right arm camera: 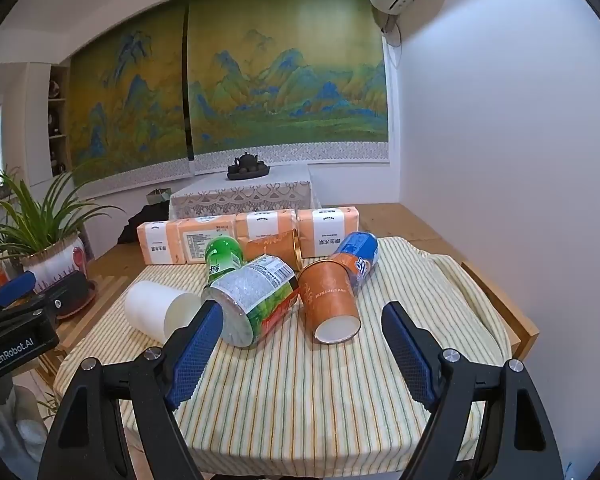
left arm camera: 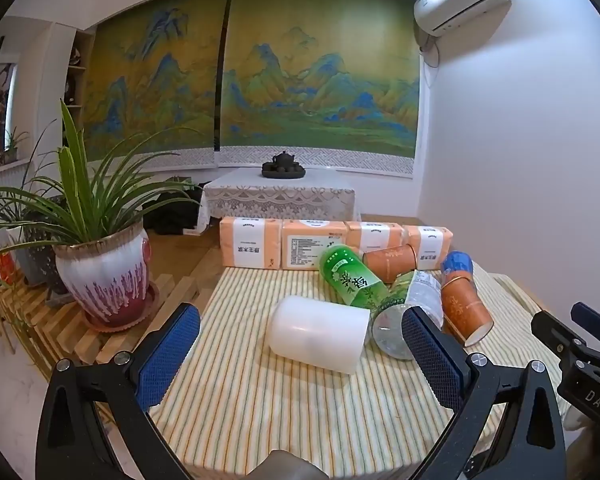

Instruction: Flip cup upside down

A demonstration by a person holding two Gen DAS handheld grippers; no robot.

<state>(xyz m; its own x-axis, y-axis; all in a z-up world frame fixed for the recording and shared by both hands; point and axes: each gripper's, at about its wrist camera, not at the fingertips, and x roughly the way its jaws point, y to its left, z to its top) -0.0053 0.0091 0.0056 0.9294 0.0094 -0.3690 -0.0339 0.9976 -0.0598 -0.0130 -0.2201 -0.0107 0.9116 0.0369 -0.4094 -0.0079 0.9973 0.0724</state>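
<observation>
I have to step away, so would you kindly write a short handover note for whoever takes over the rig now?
Left gripper: open, empty, facing the white cup.
Right gripper: open, empty, facing the near orange cup.
Both cups lie on their sides on the striped cloth, among toppled bottles; a second orange cup lies further back.
Done: nothing, no cup stands upside down.
Left: grip a cup and set it mouth down.

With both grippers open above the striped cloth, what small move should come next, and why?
Probably ease the left gripper forward so its open jaws straddle the white plastic cup. That cup lies on its side directly ahead on the striped cloth, apart from the others, and nothing is gripped yet.
</observation>
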